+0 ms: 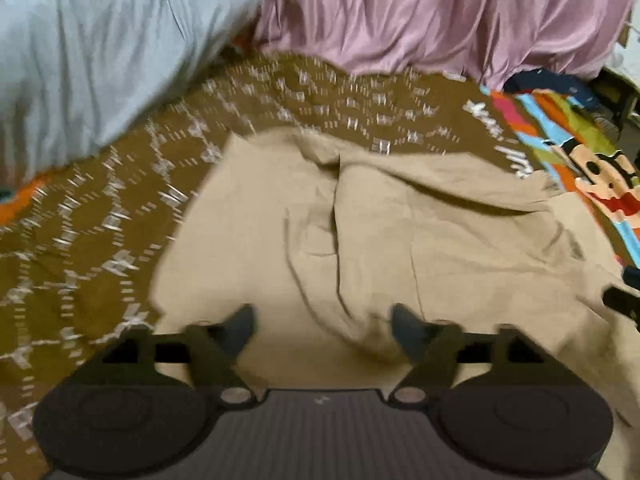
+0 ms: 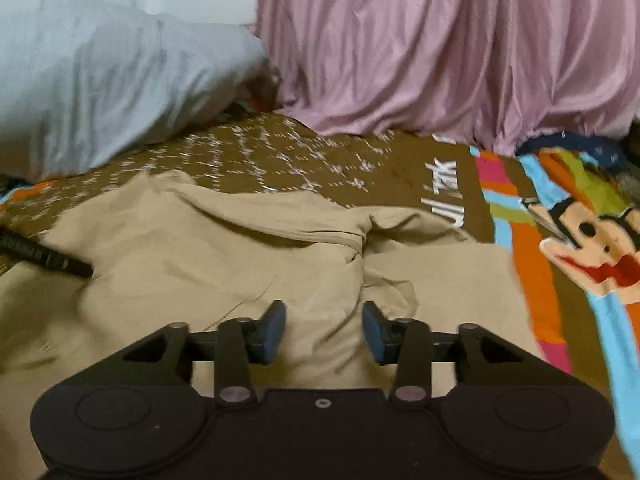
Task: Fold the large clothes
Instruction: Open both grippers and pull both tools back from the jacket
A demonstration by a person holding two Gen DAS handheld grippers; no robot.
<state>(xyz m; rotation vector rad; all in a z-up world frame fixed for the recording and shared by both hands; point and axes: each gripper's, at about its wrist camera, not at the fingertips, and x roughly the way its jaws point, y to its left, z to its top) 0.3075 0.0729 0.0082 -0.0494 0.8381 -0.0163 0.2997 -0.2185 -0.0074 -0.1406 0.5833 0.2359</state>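
Observation:
A large tan garment (image 1: 400, 232) lies rumpled on a brown patterned bedspread (image 1: 100, 208), with creases running through its middle. My left gripper (image 1: 322, 320) hovers over its near part, jaws wide apart; a raised fold lies by the right finger (image 1: 404, 324), but no pad presses on it. In the right wrist view the same garment (image 2: 200, 248) spreads below my right gripper (image 2: 324, 316), which is open with cloth beneath the gap and nothing pinched. A dark finger of the left gripper (image 2: 48, 258) shows at the left edge. Part of the right gripper (image 1: 622, 302) peeks in at the right edge.
A pale blue-grey pillow (image 1: 88, 60) lies at the back left. A pink draped cloth (image 1: 420, 16) hangs along the back. A bright cartoon-print blanket (image 2: 580, 248) covers the bed to the right of the garment.

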